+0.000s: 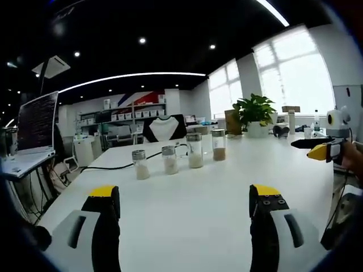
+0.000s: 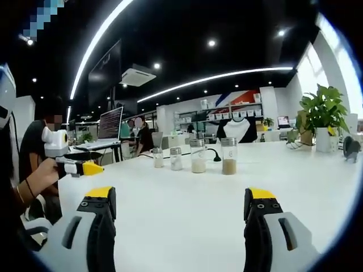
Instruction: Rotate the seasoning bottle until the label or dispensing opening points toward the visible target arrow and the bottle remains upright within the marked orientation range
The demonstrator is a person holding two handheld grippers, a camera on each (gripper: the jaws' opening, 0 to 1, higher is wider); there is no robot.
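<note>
Four glass seasoning bottles in a row on the white table, all upright, metal caps on. Landmark: brown-filled bottle, tallest-looking end of the row in the left gripper view. Next to it, pale-filled bottle, then shorter bottle, then shortest bottle at the far end from the landmark. Spaced apart, not touching, probably laid out so jaws can fit around any one without bumping a neighbour. Same row in the right gripper view, with the brown-filled bottle at the right end.

Left gripper wide open, nothing between the jaws, well short of the landmark bottle and aimed roughly at the row's middle. Right gripper also spread wide, empty, well short of the row too, landmark bottle slightly right of its centre line. Both held low and level over the table, likely a ready pose before approach.

No target arrow or orientation marking made out on the table; too small or absent, cannot tell. Which bottle is the target: cannot tell. Labels and openings not readable.

Black cable running behind the row, away from the grippers. Potted plant well beyond the landmark bottle. Laptop far off past the shortest bottle's end.

Rotation not yet begun, judging by the empty jaws.
</note>
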